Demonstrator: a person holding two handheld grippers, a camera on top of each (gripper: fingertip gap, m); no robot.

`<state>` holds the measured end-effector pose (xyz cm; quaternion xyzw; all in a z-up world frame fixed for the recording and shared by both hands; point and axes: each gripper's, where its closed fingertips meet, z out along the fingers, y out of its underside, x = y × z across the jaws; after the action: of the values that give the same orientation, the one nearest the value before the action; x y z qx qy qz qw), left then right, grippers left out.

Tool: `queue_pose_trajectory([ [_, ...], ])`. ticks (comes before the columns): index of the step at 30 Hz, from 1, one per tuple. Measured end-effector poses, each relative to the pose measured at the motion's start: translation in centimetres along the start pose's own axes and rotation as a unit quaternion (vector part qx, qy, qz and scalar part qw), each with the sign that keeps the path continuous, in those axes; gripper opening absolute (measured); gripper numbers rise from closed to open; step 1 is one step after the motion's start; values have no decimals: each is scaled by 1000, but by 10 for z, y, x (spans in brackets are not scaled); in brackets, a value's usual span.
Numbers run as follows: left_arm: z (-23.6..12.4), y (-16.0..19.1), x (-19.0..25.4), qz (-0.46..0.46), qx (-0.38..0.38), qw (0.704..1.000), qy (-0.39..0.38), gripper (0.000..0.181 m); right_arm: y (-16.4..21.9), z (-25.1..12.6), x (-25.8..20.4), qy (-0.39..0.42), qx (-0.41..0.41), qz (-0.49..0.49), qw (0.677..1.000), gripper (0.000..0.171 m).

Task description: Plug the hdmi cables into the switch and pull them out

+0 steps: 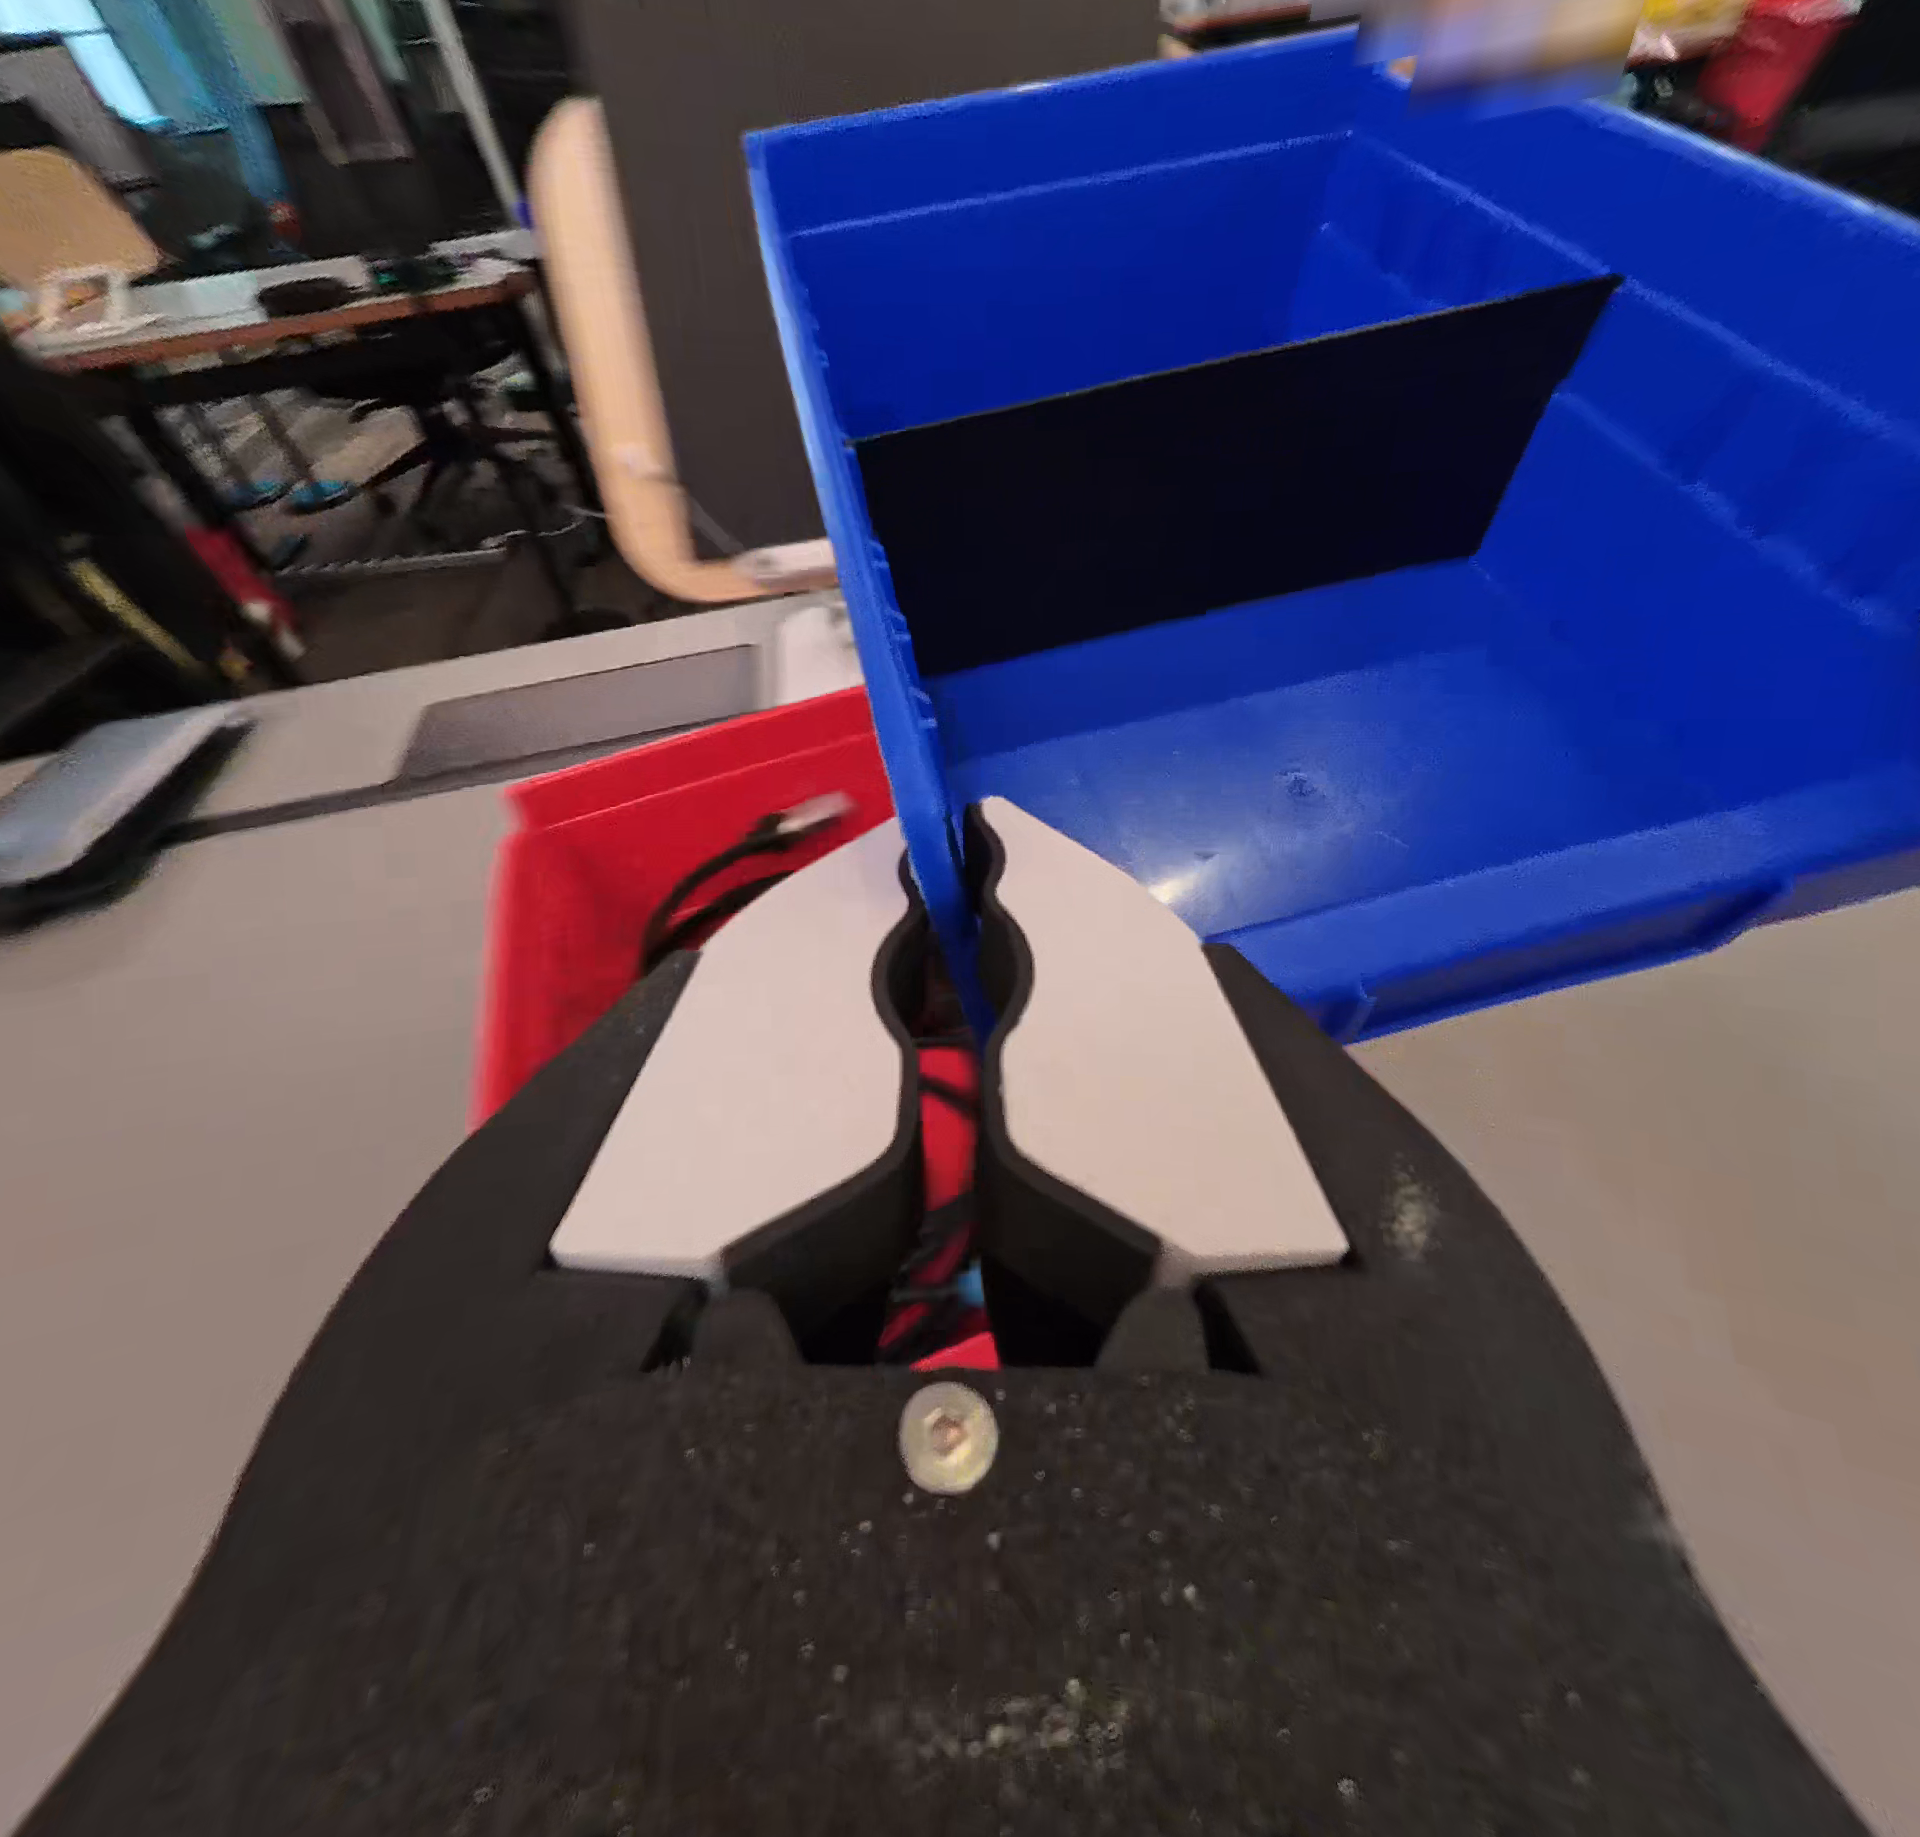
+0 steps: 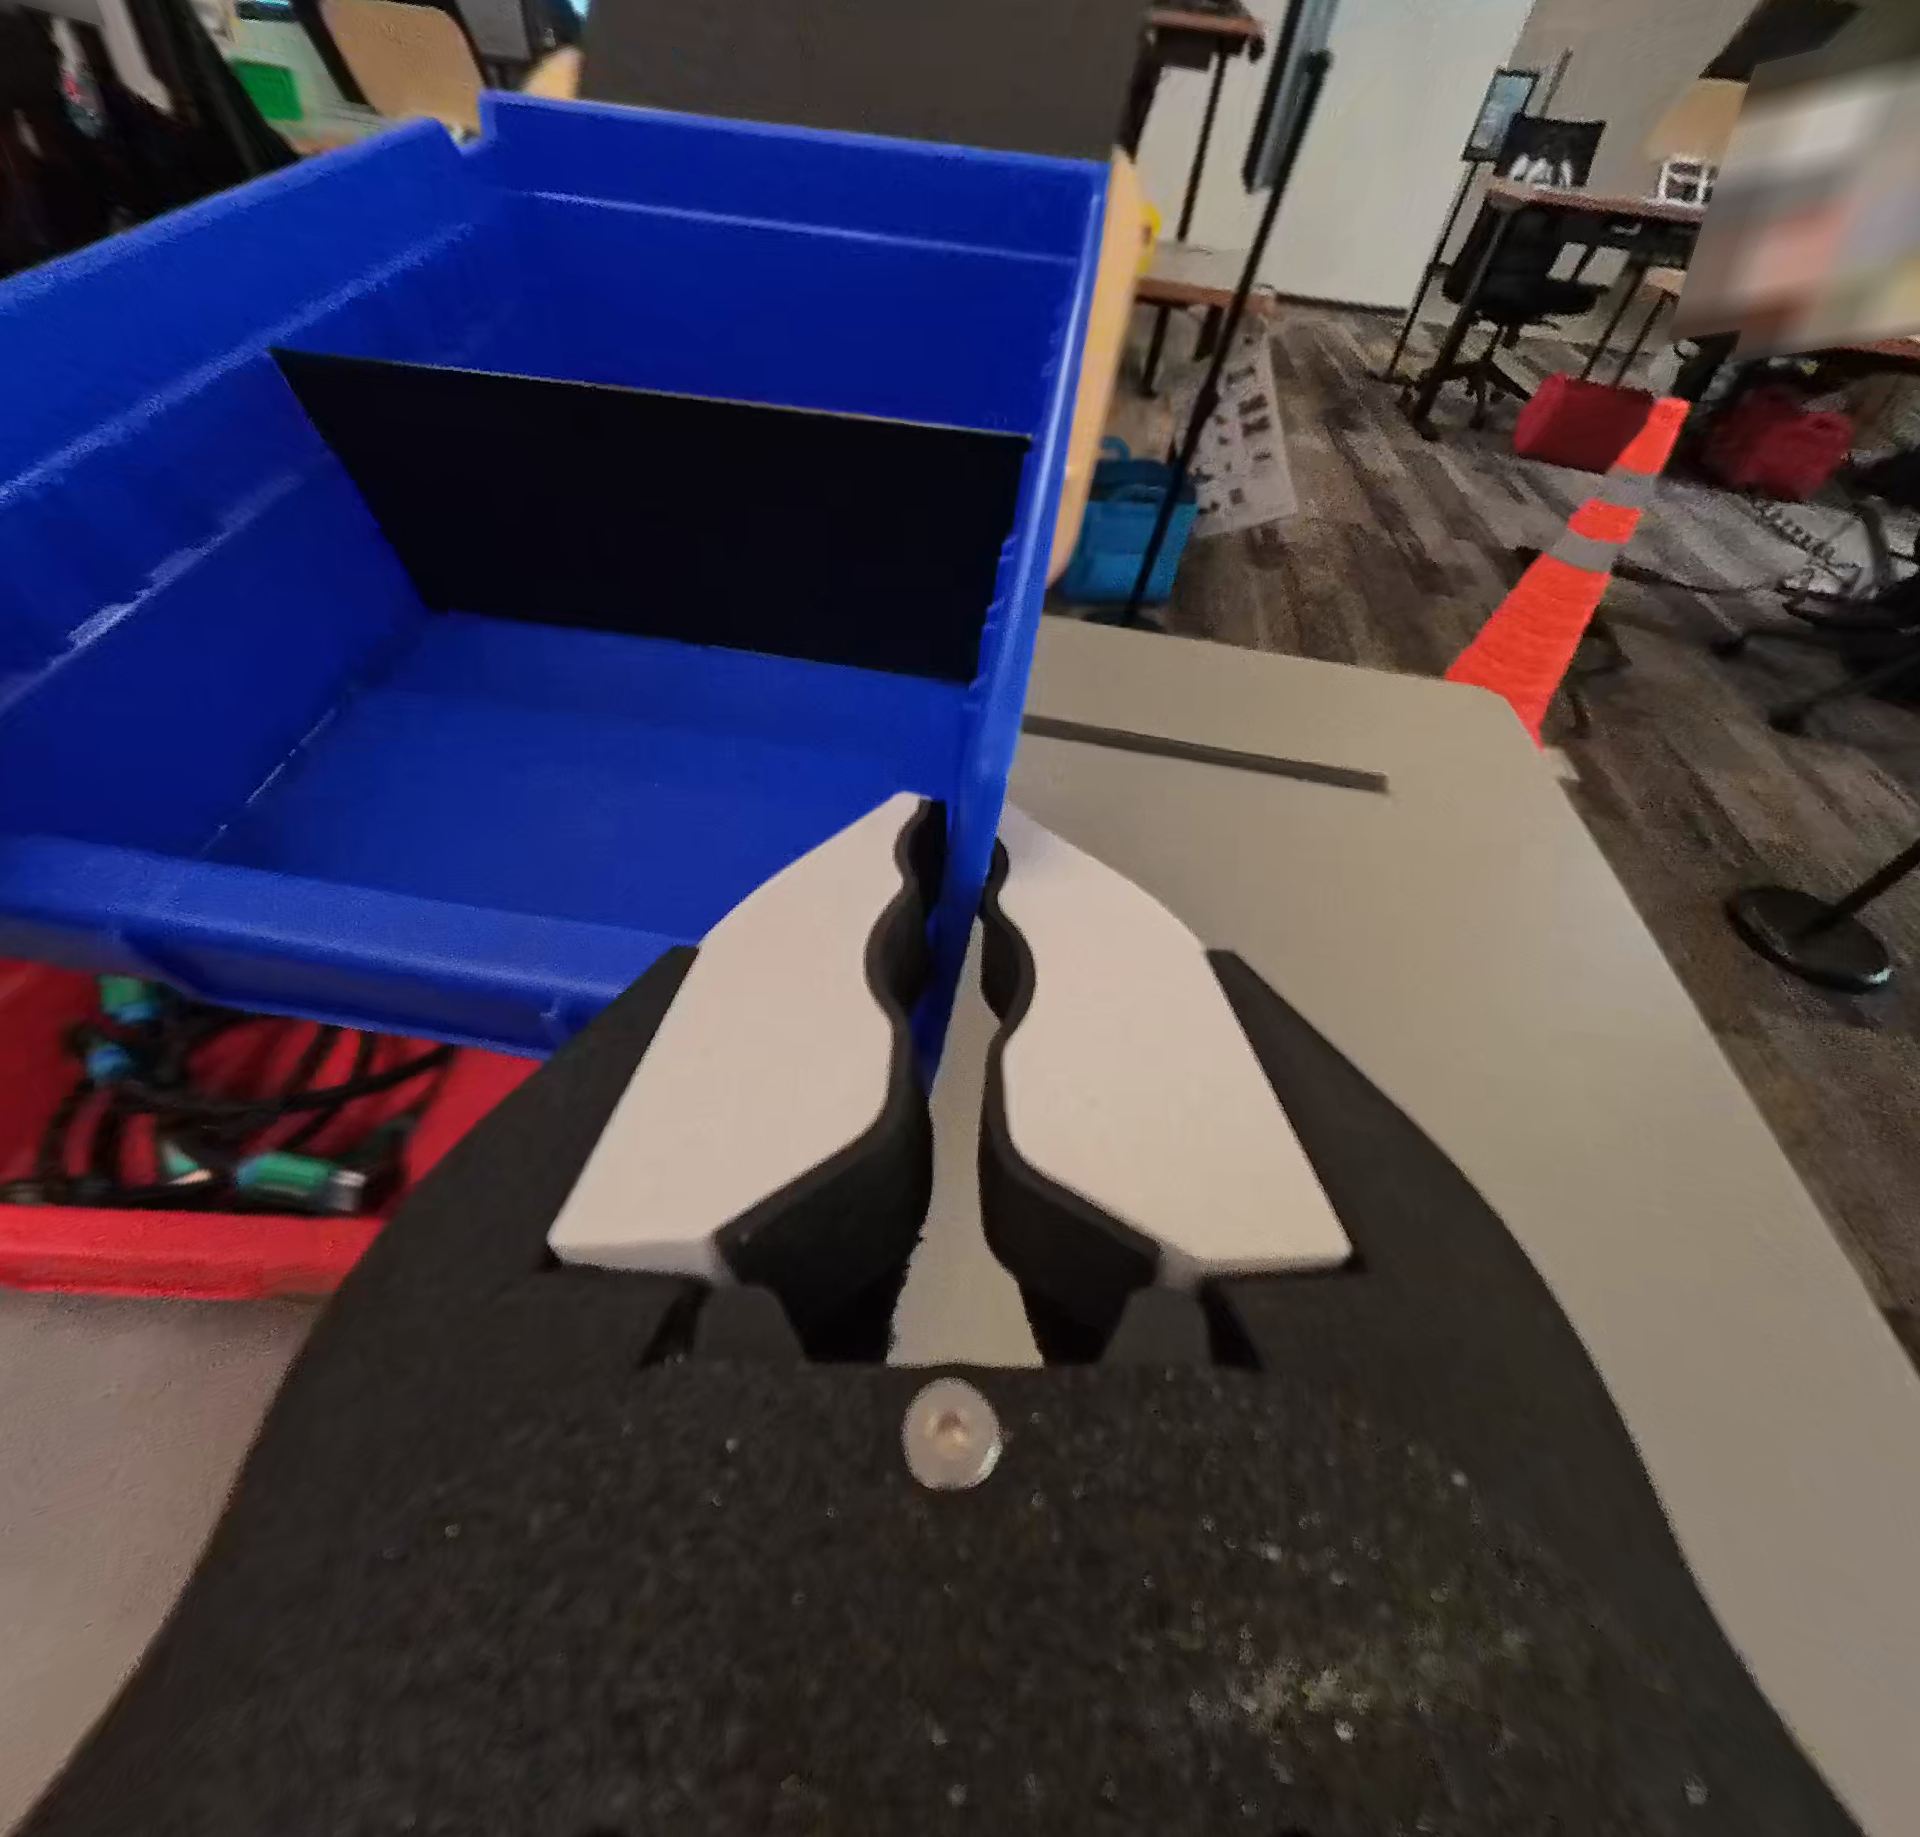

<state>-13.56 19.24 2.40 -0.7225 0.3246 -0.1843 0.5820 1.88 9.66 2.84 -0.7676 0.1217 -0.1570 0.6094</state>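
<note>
An empty blue plastic bin (image 1: 1351,748) with a black divider (image 1: 1195,478) is held tilted above the grey table. My left gripper (image 1: 951,852) is shut on the bin's left side wall. My right gripper (image 2: 961,842) is shut on the right side wall of the same blue bin (image 2: 520,769). Under and beside it stands a red bin (image 1: 582,904) holding a tangle of black cables (image 1: 727,868). In the right wrist view the red bin (image 2: 156,1257) is at the lower left, and its cables (image 2: 229,1112) have green and blue plugs.
The grey table (image 2: 1351,956) has a narrow slot near its far edge. A flat grey device (image 1: 104,800) lies at the table's left. An orange traffic cone (image 2: 1558,582) stands on the floor past the right corner. Desks and chairs stand farther off.
</note>
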Motion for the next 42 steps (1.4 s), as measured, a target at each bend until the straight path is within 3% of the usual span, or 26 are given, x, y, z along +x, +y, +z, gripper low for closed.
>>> queue_pose_trajectory([
  [5, 61, 29, 147, 53, -45, 996, 47, 4, 95, -4, 140, 31, -43, 55, 997, 5],
  [9, 83, 70, 228, 74, -82, 991, 81, 5, 162, -6, 212, 53, -101, 83, 990, 4],
  [12, 82, 97, 255, 62, -93, 987, 118, 8, 171, -10, 236, 52, -106, 102, 988, 3],
  [16, 80, 116, 269, 74, -107, 980, 147, 12, 187, -7, 246, 80, -118, 33, 989, 6],
  [18, 78, 128, 279, 75, -129, 970, 189, 17, 209, -7, 253, 94, -166, 9, 982, 11],
  [23, 59, 130, 282, 64, -129, 954, 264, 27, 209, -11, 256, 108, -174, 7, 979, 15],
  [27, 35, 102, 252, 0, -106, 938, 329, 62, 191, -22, 265, 124, -156, 11, 980, 29],
  [30, 17, 71, 179, -69, -59, 939, 330, 72, 172, -35, 267, 128, -106, 21, 986, 31],
  [35, -18, 61, 11, -34, 12, 988, 153, 68, 128, -43, 238, 124, -39, -11, 991, 31],
  [39, -35, 103, -98, -24, 0, 999, -24, 63, 81, -30, 130, 24, 4, -51, 998, 31],
  [42, -25, 141, -121, -43, -51, 997, -48, 68, 77, -15, -4, -115, -12, -38, 993, 35],
])
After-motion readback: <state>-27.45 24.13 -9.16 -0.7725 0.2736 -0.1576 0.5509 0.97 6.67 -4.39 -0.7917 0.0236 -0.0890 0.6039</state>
